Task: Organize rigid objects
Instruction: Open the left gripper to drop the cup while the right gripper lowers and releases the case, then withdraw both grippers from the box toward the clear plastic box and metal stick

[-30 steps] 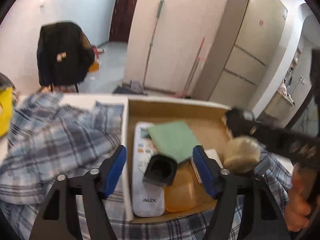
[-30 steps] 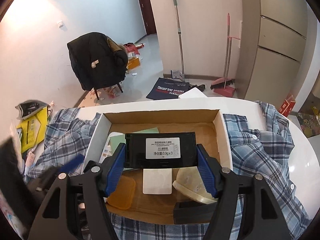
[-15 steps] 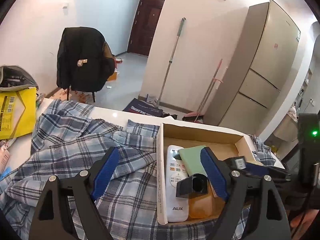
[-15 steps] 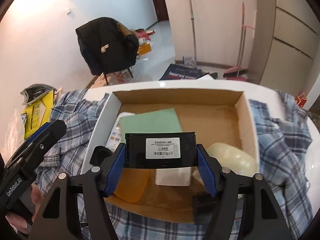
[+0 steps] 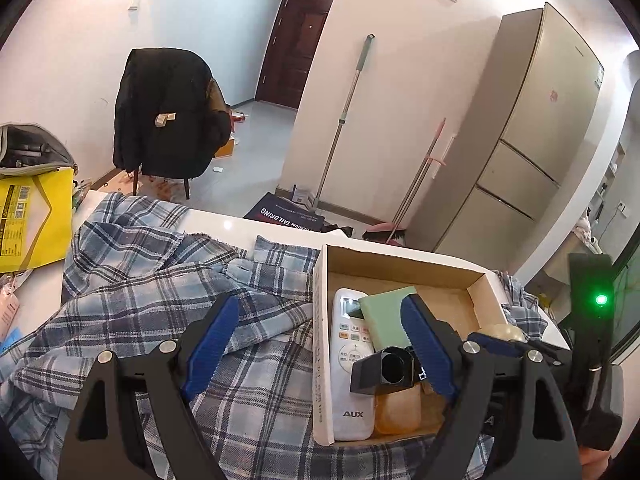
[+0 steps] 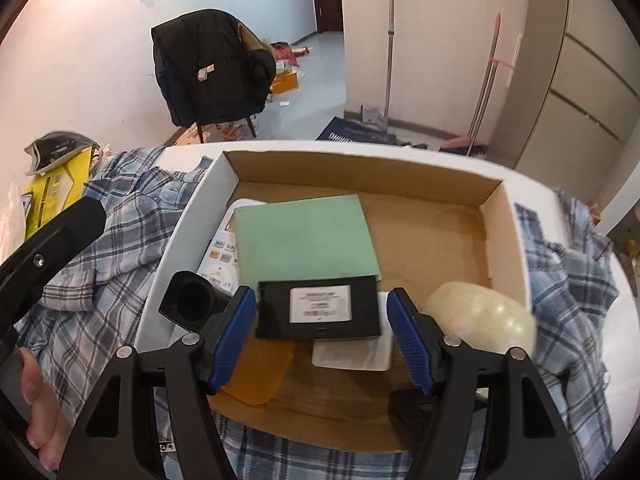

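The right gripper (image 6: 321, 334) pinched a flat black rectangular case with a white label (image 6: 318, 310) low over the open brown cardboard box (image 6: 496, 208), at six o'clock of a green card (image 6: 304, 236). Best to lower it level onto bare floor at three o'clock before letting go. The left gripper (image 5: 320, 344), its jaws having just widened, hung spread and empty over blue plaid cloth (image 5: 160, 280).

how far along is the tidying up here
Mostly done: the remote, green card, orange piece and white tile already lie in the cardboard box. In hand: the right gripper holds a black case low over them. Left: setting it down and letting go.
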`<state>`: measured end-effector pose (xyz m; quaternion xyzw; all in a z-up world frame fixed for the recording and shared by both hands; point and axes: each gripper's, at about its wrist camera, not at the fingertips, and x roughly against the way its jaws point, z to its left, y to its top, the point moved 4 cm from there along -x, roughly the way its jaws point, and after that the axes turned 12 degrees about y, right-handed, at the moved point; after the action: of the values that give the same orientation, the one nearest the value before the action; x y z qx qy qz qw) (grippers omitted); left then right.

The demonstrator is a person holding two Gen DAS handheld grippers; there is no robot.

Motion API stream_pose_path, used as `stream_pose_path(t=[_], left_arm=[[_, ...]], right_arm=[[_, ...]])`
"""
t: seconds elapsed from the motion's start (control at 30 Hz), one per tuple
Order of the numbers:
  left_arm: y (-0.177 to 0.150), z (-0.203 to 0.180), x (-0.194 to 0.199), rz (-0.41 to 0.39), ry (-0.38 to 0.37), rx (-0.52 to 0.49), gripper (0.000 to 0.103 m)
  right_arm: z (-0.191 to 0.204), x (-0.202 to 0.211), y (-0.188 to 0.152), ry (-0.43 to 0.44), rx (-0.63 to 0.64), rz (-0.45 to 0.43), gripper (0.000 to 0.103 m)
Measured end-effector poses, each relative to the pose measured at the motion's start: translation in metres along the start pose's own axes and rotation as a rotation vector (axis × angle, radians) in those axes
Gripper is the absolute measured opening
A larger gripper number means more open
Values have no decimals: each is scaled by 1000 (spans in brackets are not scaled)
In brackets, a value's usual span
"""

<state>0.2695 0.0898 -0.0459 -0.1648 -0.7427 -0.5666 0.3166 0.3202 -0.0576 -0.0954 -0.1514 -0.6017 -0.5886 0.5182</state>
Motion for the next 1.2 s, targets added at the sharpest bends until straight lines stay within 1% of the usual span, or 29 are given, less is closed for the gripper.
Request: stream_pose_path(t=[0.03,0.1,0.13,0.17,0.23,0.33,0.37,0.4,0.47,0.5,0.57,0.67,0.73,0.8,0.87,0.97,1.03,1.07,1.13,1.2], left_arm=[[1,0,2,-2,0,0,85],[5,-1,13,11,-24,23,85],[8,-2,22,20,-46,47,85],[12,-4,33,7,-74,60,85],[20,-11,59,-50,-102,45,85],[32,-24,116,-191,-85,-14,85],[34,-25,127,-218,-93,-18,85],[34,-28,145,-252,-125,-11,85],[34,-33,163,-260,-195,20,85],[31,-35,170,-252,-204,26,85],[25,-38,189,-281,-160,2,85],[11,-39,221,-364,-104,-61,85],[0,-40,238,-396,-91,-96,85],[-17,-41,259,-434,-98,-127,86],[-35,-39,272,-448,-99,-134,89],[-58,-34,281,-451,-137,-108,94],[-70,-27,279,-447,-155,-111,102],[-76,-24,277,-454,-155,-114,103],[-86,-18,269,-480,-116,-126,103],[-92,-14,259,-489,-89,-148,103]], right_arm=[[0,4,1,-2,5,-8,68],[0,15,1,-5,4,-23,68],[0,23,1,-3,2,-32,68],[1,33,1,3,3,-47,68],[4,51,0,0,12,-76,68],[14,90,-6,-12,45,-138,68],[19,107,-10,-11,58,-166,68],[22,119,-13,-5,66,-188,68],[30,149,-23,28,81,-241,68],[32,161,-27,36,79,-264,68],[32,184,-39,49,53,-311,68],[33,204,-54,90,15,-337,68],[32,217,-66,116,-16,-351,68],[35,229,-78,141,-32,-370,68],[39,239,-87,137,-34,-399,68],[47,248,-99,135,-31,-444,68],[49,247,-106,144,-36,-452,68],[50,243,-108,148,-40,-444,69],[49,232,-111,145,-39,-422,69],[46,217,-113,134,-34,-397,69]])
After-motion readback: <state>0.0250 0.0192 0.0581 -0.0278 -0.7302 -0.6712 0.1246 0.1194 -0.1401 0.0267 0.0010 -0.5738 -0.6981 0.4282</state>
